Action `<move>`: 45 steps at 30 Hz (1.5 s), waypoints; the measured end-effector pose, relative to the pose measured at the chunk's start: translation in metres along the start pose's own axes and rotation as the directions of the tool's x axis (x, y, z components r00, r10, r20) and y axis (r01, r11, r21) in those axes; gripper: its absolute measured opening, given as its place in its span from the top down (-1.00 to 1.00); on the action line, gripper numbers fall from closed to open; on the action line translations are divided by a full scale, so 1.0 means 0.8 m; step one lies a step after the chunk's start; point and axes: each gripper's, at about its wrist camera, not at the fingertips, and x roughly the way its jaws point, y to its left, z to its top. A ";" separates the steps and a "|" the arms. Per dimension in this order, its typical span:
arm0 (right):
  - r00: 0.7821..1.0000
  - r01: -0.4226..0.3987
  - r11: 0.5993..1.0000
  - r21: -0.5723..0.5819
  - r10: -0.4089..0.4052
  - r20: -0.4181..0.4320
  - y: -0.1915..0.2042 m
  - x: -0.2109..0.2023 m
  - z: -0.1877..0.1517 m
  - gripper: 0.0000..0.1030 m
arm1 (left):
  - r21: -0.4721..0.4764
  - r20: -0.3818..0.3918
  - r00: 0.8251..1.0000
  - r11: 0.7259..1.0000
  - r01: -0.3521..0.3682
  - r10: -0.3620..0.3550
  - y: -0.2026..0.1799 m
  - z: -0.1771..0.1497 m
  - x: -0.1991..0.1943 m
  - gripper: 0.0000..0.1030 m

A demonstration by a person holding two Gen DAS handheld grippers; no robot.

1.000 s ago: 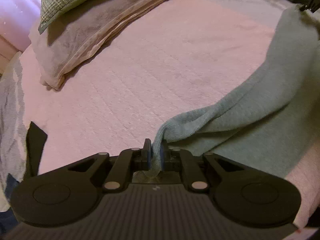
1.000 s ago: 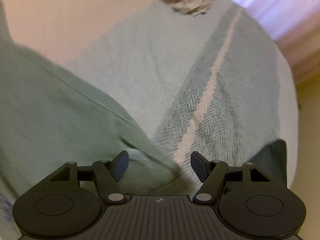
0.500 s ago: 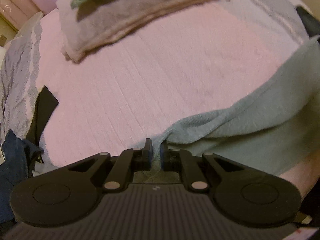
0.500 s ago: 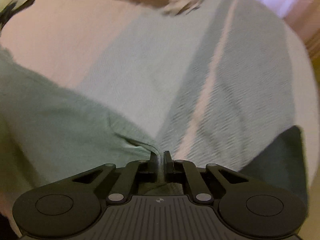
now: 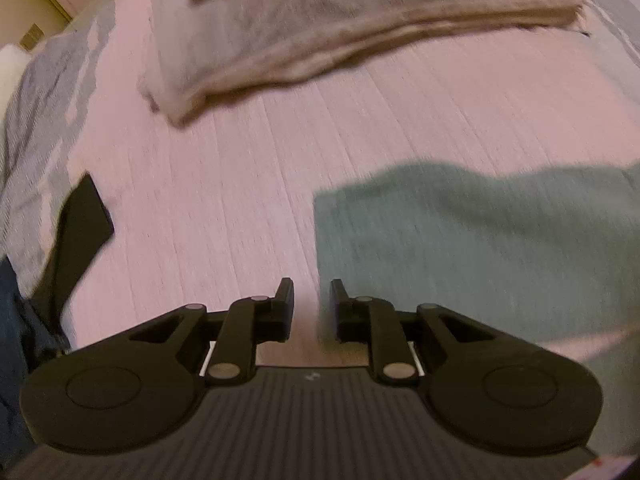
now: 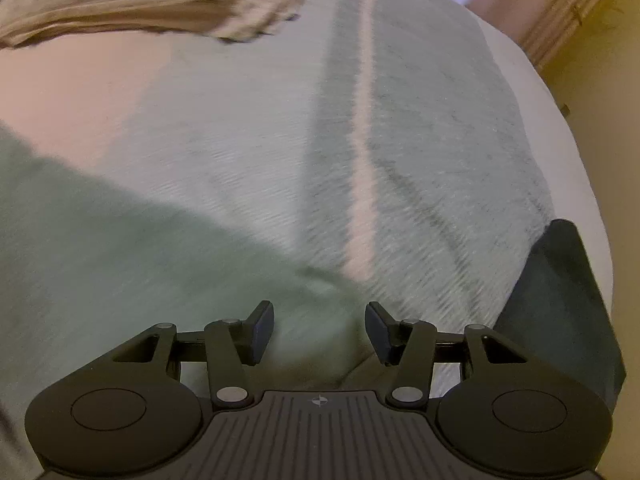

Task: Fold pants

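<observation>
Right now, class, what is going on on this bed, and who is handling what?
A person with a gripper in each hand is folding green pants on a bed with a pink cover. At this moment both the left gripper and the right gripper are open and hold nothing. The pants lie flat on the bed in front of them. A folded beige blanket lies further back.

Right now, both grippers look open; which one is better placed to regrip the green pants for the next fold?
Probably the right gripper: the green pants lie between its open fingers. The left gripper sits over bare pink bedspread.
</observation>
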 end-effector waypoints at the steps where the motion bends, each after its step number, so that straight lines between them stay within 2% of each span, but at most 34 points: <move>1: 1.000 -0.005 1.000 -0.006 0.005 0.003 0.012 -0.009 -0.008 0.07 | 0.003 -0.003 1.000 1.000 0.005 -0.005 0.003 -0.014 -0.005 0.69; 5: 0.999 -0.040 0.999 0.033 0.040 0.010 0.051 -0.035 -0.044 0.06 | -0.056 -0.026 0.999 0.998 0.027 -0.029 0.007 -0.093 -0.030 0.63; 8: 0.998 -0.066 0.995 0.074 0.065 0.009 0.083 -0.057 -0.078 0.06 | -0.120 -0.071 0.996 0.992 0.040 -0.049 0.017 -0.154 -0.039 0.53; 11: 0.997 -0.082 0.989 0.123 0.083 -0.008 0.112 -0.078 -0.112 0.05 | -0.221 -0.097 0.990 0.972 0.083 -0.106 0.026 -0.215 -0.044 0.46; 12: 0.996 -0.081 0.987 0.141 0.084 -0.011 0.118 -0.081 -0.120 0.05 | -0.247 -0.099 0.987 0.964 0.096 -0.124 0.027 -0.231 -0.046 0.37; 13: 0.996 -0.078 0.983 0.165 0.082 -0.016 0.123 -0.082 -0.130 0.05 | -0.271 -0.096 0.985 0.956 0.110 -0.140 0.028 -0.246 -0.047 0.27; 16: 0.996 -0.071 0.970 0.233 0.080 -0.032 0.144 -0.093 -0.161 0.05 | -0.325 -0.098 0.977 0.934 0.150 -0.191 0.029 -0.283 -0.044 0.15; 18: 0.998 -0.049 0.968 0.245 0.059 -0.035 0.160 -0.103 -0.178 0.05 | -0.339 -0.087 0.974 0.926 0.169 -0.209 0.030 -0.299 -0.038 0.08; 20: 0.999 -0.028 0.960 0.278 0.040 -0.037 0.177 -0.117 -0.196 0.05 | -0.370 -0.063 0.967 0.905 0.209 -0.248 0.039 -0.309 -0.025 -0.02; 22: 0.999 -0.003 0.952 0.306 0.018 -0.045 0.194 -0.130 -0.219 0.05 | -0.391 -0.039 0.954 0.884 0.258 -0.296 0.050 -0.311 -0.006 -0.02; 26: 0.995 0.076 0.922 0.379 -0.046 -0.088 0.221 -0.140 -0.267 0.04 | -0.439 0.035 0.914 0.815 0.377 -0.404 0.064 -0.316 0.022 0.03; 27: 0.994 0.090 0.907 0.411 -0.055 -0.097 0.225 -0.143 -0.278 0.04 | -0.447 0.038 0.908 0.805 0.390 -0.418 0.063 -0.317 0.026 0.14; 28: 0.993 0.101 0.889 0.446 -0.060 -0.104 0.226 -0.146 -0.287 0.04 | -0.450 0.041 0.903 0.799 0.399 -0.428 0.064 -0.318 0.027 0.43; 29: 0.991 0.111 0.866 0.488 -0.062 -0.114 0.227 -0.148 -0.296 0.04 | -0.451 0.047 0.893 0.788 0.419 -0.447 0.064 -0.321 0.024 0.47; 31: 0.990 0.124 0.819 0.561 -0.068 -0.120 0.224 -0.158 -0.311 0.04 | -0.447 0.061 0.895 0.790 0.420 -0.441 0.067 -0.326 0.006 0.53; 33: 0.990 0.135 0.773 0.620 -0.077 -0.119 0.217 -0.168 -0.322 0.04 | -0.413 0.076 0.906 0.814 0.408 -0.415 0.068 -0.338 -0.029 0.54; 36: 0.989 0.150 0.711 0.687 -0.100 -0.113 0.194 -0.183 -0.337 0.04 | -0.445 0.064 0.906 0.800 0.402 -0.419 0.072 -0.371 -0.083 0.54; 39: 0.989 0.140 0.650 0.747 -0.124 -0.077 0.160 -0.190 -0.350 0.04 | -0.473 0.030 0.920 0.805 0.357 -0.391 0.066 -0.414 -0.120 0.54; 41: 0.992 0.108 0.626 0.772 -0.123 -0.039 0.132 -0.179 -0.355 0.03 | -0.510 -0.009 0.923 0.796 0.327 -0.385 0.057 -0.438 -0.119 0.54; 43: 0.993 0.082 0.612 0.787 -0.118 -0.012 0.104 -0.166 -0.359 0.03 | -0.541 -0.027 0.932 0.790 0.289 -0.360 0.042 -0.451 -0.106 0.54; 45: 0.994 0.039 0.575 0.817 -0.108 0.028 0.074 -0.146 -0.365 0.03 | -0.539 -0.043 0.950 0.808 0.237 -0.308 0.027 -0.451 -0.095 0.54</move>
